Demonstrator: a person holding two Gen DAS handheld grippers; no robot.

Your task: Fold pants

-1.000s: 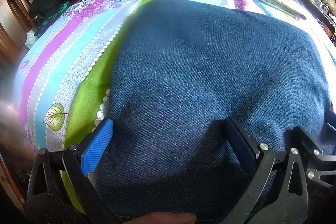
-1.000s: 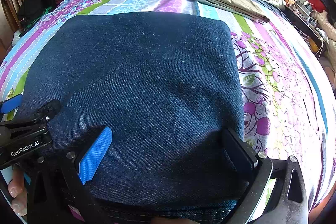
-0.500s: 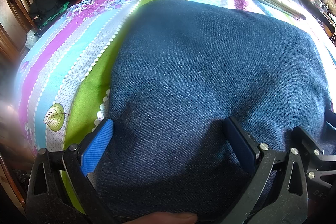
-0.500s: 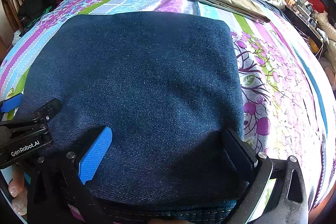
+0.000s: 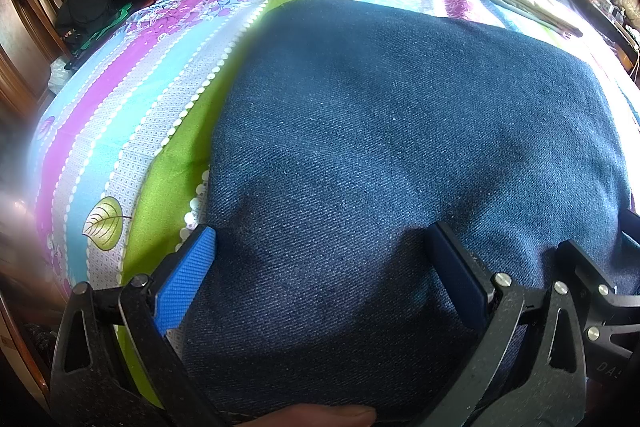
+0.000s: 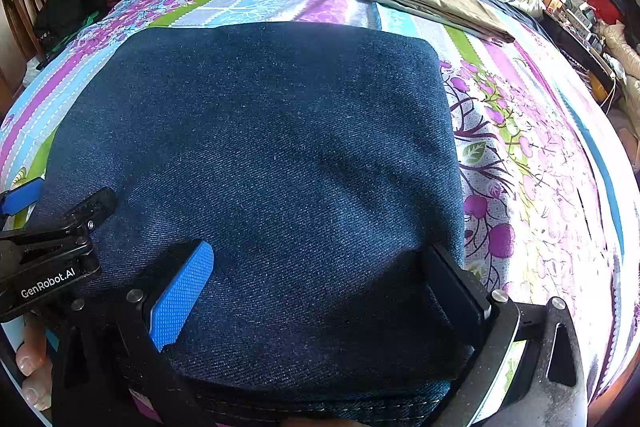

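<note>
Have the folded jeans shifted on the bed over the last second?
No. The jeans' far edge sits at the same place against the bedsheet stripes and the tan folded cloth.

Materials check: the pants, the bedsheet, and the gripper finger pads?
Pants: dark blue denim, matte; diagonal twill weave visible, likely cotton. Bedsheet: thin printed woven fabric, smooth, floral stripes; fibre unclear. Finger pads: blue, fine diamond-grid texture, look like rubber or soft plastic, on black matte plastic-looking fingers.
</note>
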